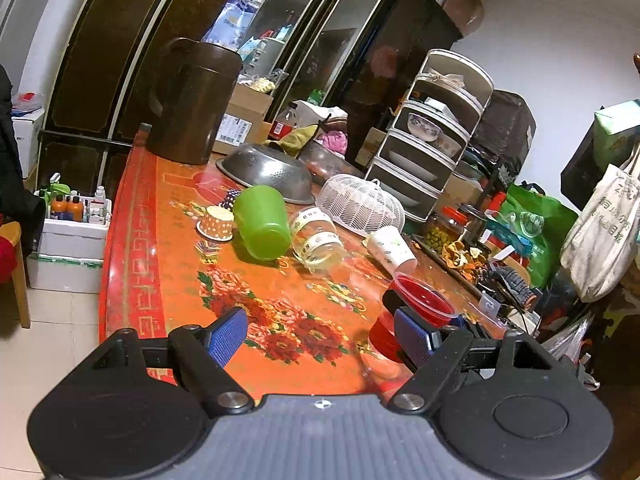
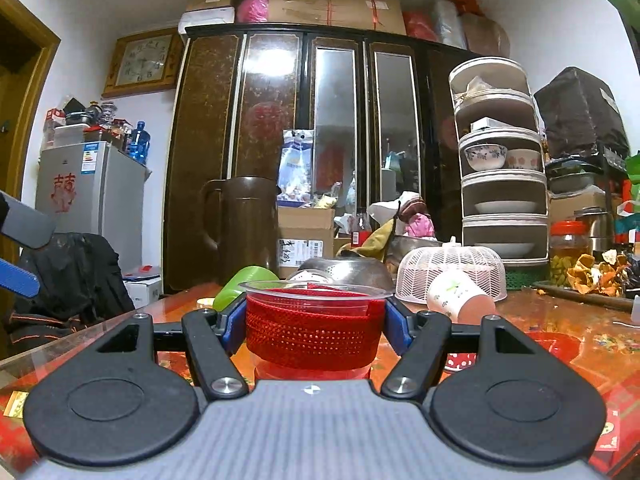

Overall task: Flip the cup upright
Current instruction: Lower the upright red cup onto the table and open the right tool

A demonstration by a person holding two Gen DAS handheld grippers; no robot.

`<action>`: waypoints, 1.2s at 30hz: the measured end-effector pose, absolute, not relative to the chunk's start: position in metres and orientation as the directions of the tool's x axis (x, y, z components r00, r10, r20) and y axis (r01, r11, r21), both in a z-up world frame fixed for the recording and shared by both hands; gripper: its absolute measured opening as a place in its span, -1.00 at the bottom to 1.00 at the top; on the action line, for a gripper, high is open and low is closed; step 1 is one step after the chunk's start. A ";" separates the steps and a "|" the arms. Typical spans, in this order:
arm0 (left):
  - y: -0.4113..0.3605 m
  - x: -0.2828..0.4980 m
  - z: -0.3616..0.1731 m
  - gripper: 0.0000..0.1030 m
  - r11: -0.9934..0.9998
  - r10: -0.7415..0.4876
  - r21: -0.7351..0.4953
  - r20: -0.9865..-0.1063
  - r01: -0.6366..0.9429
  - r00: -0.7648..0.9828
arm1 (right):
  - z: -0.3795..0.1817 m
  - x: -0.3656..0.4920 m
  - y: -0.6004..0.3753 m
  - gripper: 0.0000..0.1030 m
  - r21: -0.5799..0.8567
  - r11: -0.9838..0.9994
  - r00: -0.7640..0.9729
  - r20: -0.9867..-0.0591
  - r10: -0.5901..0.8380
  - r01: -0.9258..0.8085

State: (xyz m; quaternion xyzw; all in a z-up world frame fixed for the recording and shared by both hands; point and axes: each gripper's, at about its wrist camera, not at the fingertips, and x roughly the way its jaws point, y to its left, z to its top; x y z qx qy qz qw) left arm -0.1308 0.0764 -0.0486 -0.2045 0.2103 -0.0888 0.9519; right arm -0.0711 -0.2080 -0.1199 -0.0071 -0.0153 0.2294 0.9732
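While my right tongs clamp the clear plastic cup with the red mesh sleeve from both sides, the cup stands mouth-up, its rim level, with its base at or just above the glossy orange flowered tabletop; I cannot tell whether it touches. I judge the flip itself nearly done, with only the release left. My left tongs hang wide and empty just beside the same cup, seen at the right of that view. The risks I see come from the letting-go: thin plastic squeezed this way may spring or cling to one blue pad and tip as I open, and the shiny surface would let it slide. If I back out crooked, a finger could catch the rim. Ahead lie a white paper cup on its side, a green plastic tumbler tipped over and a clear glass jar lying down, so a toppled cup could roll into them.
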 end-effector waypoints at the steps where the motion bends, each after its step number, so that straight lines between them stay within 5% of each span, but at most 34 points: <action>1: 0.075 -0.131 -0.049 0.62 0.900 -0.258 -0.427 -0.366 0.085 0.894 | -0.119 -0.069 -0.207 0.33 -0.021 0.898 0.898 0.012 0.440 -0.440; 16: 0.072 -0.127 -0.052 0.62 0.890 -0.282 -0.446 -0.377 0.093 0.883 | -0.116 -0.060 -0.207 0.46 0.008 0.887 0.883 -0.088 0.461 -0.462; 19: 0.069 -0.126 -0.053 0.62 0.895 -0.279 -0.437 -0.383 0.093 0.880 | -0.115 -0.059 -0.207 0.60 0.001 0.881 0.876 -0.101 0.472 -0.474; 22: 0.069 -0.124 -0.053 0.62 0.901 -0.272 -0.425 -0.395 0.088 0.878 | -0.112 -0.057 -0.209 0.95 0.008 0.866 0.858 -0.129 0.497 -0.500; 27: 0.067 -0.118 -0.058 0.89 0.922 -0.221 -0.385 -0.441 0.038 0.870 | -0.103 -0.069 -0.235 0.98 0.084 0.865 0.856 -0.120 0.502 -0.495; 31: 0.050 -0.114 -0.048 0.92 0.964 -0.164 -0.264 -0.507 0.029 0.846 | -0.077 -0.079 -0.264 0.98 0.164 0.871 0.829 -0.268 0.492 -0.464; 34: 0.035 -0.122 -0.024 0.92 0.972 -0.175 -0.226 -0.477 0.073 0.862 | -0.043 -0.082 -0.275 0.98 0.145 0.888 0.768 -0.455 0.451 -0.436; 36: 0.023 -0.127 -0.005 0.92 0.972 -0.190 -0.213 -0.481 0.096 0.856 | -0.023 -0.090 -0.279 0.98 0.112 0.878 0.740 -0.495 0.456 -0.466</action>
